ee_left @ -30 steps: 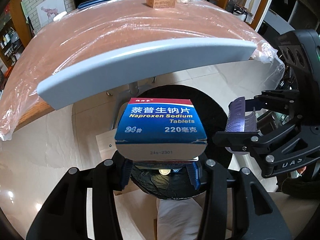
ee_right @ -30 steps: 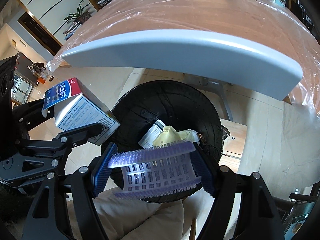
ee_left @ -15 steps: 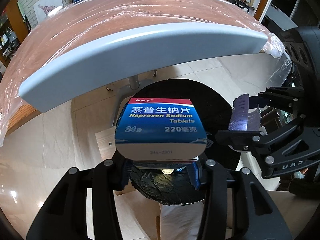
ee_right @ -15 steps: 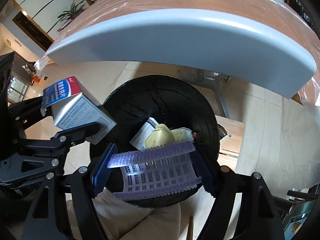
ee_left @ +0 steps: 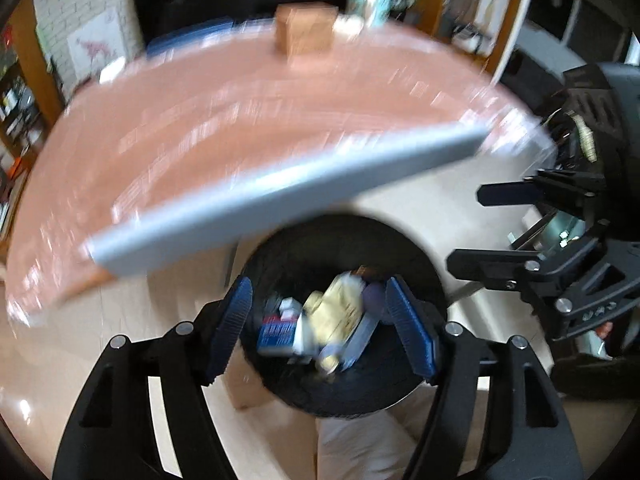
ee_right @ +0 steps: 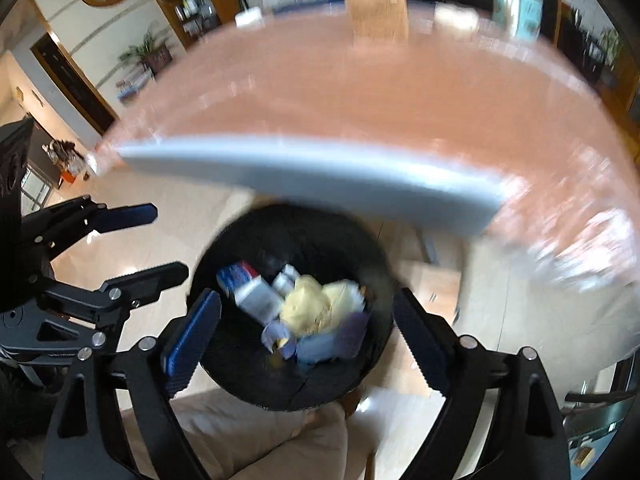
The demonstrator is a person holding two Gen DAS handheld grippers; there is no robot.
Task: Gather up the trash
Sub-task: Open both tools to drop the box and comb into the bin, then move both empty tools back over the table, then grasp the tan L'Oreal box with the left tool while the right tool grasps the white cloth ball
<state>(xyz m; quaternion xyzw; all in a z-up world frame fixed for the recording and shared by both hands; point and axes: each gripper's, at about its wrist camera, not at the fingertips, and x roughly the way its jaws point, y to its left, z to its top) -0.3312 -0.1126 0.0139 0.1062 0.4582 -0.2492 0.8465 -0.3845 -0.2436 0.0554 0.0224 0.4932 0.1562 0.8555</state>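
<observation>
From my left wrist camera, my left gripper stands wide apart with nothing between its ridged blue rubber pads, the matte black frame spreading toward 6 o'clock. Between the pads, at the centre, sits the round bin lined with crinkled glossy black plastic. Inside it lies the trash: the blue-and-white medicine box, a crumpled yellowish wrapper and a pale purple plastic piece, all smeared by motion so I cannot read any print. At 3 o'clock my right gripper shows side-on, its jaws parted and bare, its body cut off by the frame edge. Toward 11 o'clock runs a smooth grey-blue slab edge, and behind it the table, pinkish-brown under shiny plastic film, streaked with blur. A brown cardboard box stands at 12 o'clock, its lettering unreadable. From my right wrist camera, my right gripper is likewise spread wide and holds nothing, blue pads at 8 and 4 o'clock. The bin lies just below centre, with the medicine box tipped at its 10 o'clock side, the yellow wrapper in the middle and the purple piece at its 4 o'clock. My left gripper reaches in from 9 o'clock, open. The grey slab crosses above, the table beyond, the cardboard box at 12 o'clock, blurred.
</observation>
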